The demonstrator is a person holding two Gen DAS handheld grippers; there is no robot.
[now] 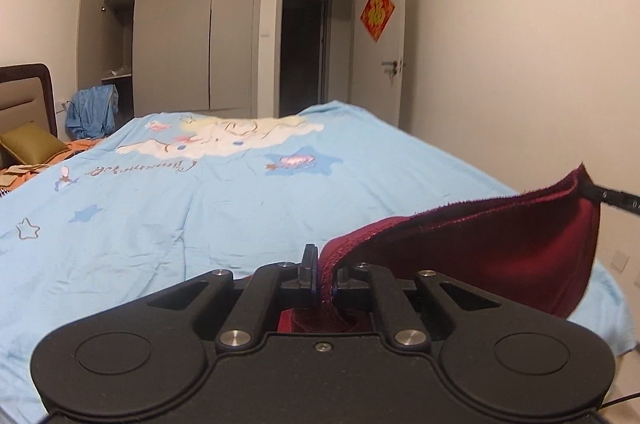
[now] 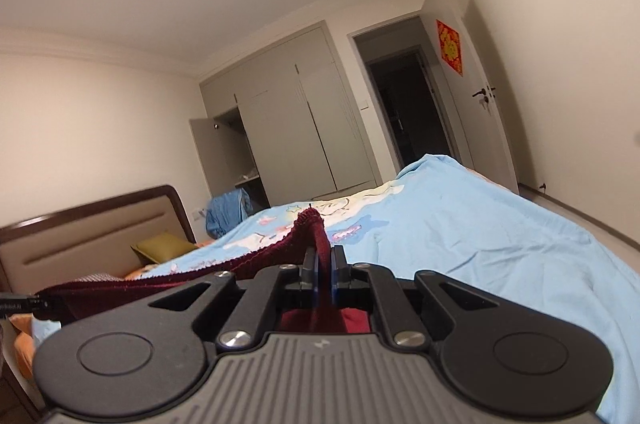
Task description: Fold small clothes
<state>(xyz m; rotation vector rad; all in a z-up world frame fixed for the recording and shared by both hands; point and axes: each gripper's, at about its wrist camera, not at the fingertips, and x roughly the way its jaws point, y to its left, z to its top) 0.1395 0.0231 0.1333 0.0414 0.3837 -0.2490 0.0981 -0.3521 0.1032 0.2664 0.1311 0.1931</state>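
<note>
Left wrist view: the left hand-held gripper (image 1: 324, 274) is pinching the dark red cloth (image 1: 500, 244), which stretches off to its right, lifted over the blue bedspread (image 1: 200, 216). There the right hand-held gripper (image 2: 324, 270) is clamped on the cloth's other corner, fabric running away to its left.

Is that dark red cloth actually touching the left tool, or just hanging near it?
Touching. In the left wrist view the red cloth runs straight between the closed fingers of the left tool, pinched there with no gap.
</note>
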